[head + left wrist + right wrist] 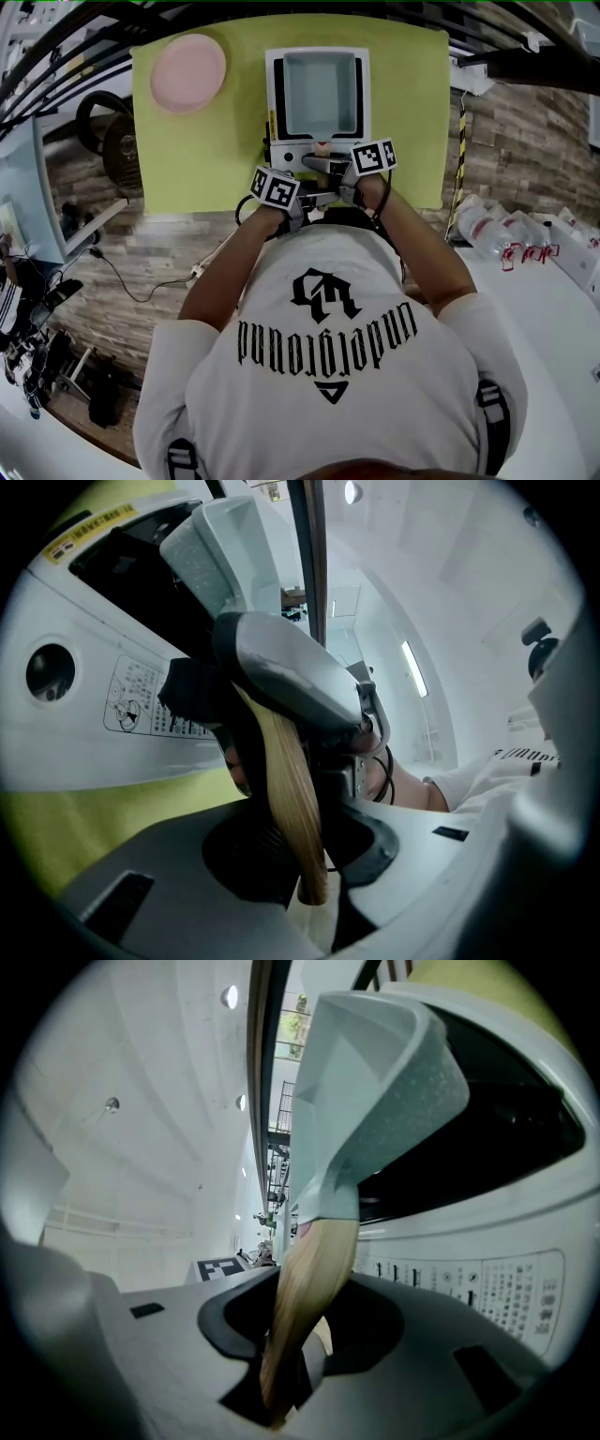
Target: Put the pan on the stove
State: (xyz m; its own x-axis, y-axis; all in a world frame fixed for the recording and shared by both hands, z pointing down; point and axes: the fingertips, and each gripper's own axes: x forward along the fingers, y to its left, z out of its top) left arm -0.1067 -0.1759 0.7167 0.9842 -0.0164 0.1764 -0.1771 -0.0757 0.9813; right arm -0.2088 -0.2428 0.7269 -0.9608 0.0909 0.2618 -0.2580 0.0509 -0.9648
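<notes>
A pale blue square pan [319,92] is over the black top of a white induction stove [277,150] on the yellow-green mat [211,155]. Whether it rests on the glass I cannot tell. Its wooden handle [325,167] points back at the person. My left gripper [309,194] and right gripper [339,172] both grip that handle from opposite sides. In the left gripper view the handle [286,789] runs down between the jaws of the left gripper [309,892], and the pan [220,546] is above. In the right gripper view the handle [305,1288] sits in the right gripper [281,1382] below the pan [375,1082] and beside the stove [469,1279].
A pink plate [187,72] lies at the mat's far left corner. Cables and dark gear [112,141] sit on the wooden floor to the left. A white surface with plastic-wrapped items [511,234] stands to the right.
</notes>
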